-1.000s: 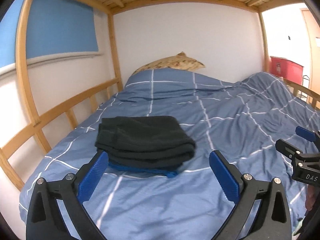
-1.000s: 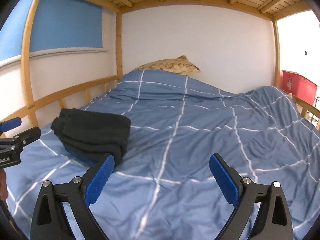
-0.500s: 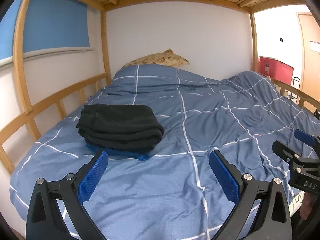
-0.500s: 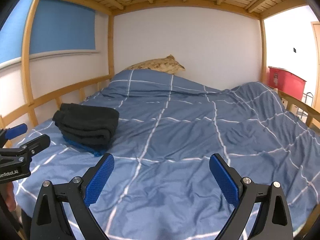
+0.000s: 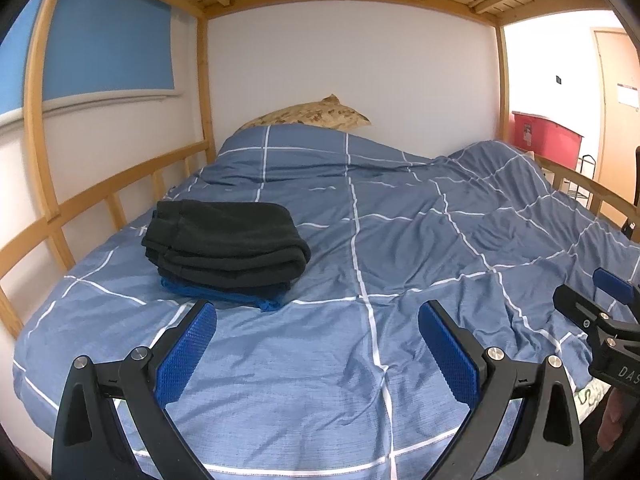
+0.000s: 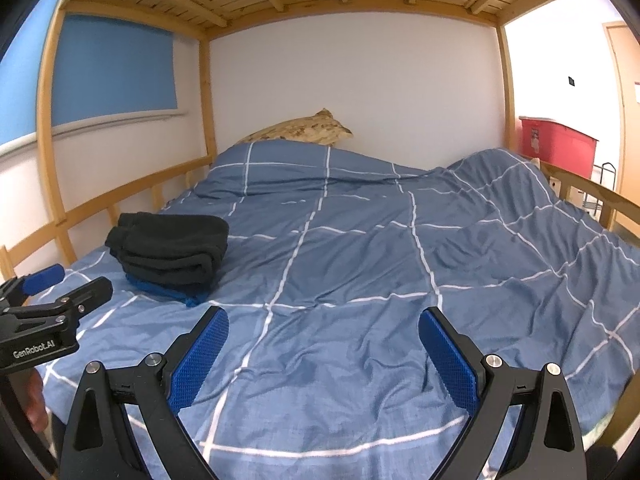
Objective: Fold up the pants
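Note:
Folded black pants lie on top of a folded blue garment on the left side of the bed; the stack also shows in the right wrist view. My left gripper is open and empty, held back from the bed's near edge, with the stack ahead and to its left. My right gripper is open and empty, further right over the near edge. Each gripper shows at the edge of the other's view.
The bed is covered by a rumpled blue checked duvet. A patterned pillow lies at the head. Wooden rails run along the left, slats overhead. A red bin stands beyond the bed's right side.
Both grippers have drawn back from the bed and away from the folded stack, which now sits further off. Both stay open.

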Demonstrator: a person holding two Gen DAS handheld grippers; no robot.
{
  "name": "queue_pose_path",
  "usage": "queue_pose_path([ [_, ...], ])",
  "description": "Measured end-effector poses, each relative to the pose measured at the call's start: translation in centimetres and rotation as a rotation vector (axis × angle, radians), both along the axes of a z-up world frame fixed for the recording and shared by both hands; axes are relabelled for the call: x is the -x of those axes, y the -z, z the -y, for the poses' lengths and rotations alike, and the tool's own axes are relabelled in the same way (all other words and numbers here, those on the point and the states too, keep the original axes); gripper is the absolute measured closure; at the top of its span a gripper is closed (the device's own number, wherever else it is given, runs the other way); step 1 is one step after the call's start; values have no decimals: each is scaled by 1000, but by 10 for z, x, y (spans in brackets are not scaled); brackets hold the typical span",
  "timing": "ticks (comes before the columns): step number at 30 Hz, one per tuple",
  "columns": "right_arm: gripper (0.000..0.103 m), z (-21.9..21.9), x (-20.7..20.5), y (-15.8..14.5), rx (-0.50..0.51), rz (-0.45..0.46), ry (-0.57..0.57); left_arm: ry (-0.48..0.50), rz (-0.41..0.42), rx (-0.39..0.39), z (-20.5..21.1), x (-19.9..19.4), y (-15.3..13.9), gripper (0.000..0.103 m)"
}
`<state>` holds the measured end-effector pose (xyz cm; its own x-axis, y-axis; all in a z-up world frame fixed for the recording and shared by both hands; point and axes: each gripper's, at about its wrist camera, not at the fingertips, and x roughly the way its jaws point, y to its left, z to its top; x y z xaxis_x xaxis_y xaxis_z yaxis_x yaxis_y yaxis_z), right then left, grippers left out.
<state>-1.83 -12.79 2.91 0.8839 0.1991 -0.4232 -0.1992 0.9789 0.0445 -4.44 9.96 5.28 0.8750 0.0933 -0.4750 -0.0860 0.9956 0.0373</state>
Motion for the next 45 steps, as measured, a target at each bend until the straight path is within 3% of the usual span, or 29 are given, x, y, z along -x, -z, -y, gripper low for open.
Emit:
queue_pose_path([
  [45, 6, 5, -14, 3, 6, -9, 7, -6, 16, 11, 1, -9, 3, 0],
])
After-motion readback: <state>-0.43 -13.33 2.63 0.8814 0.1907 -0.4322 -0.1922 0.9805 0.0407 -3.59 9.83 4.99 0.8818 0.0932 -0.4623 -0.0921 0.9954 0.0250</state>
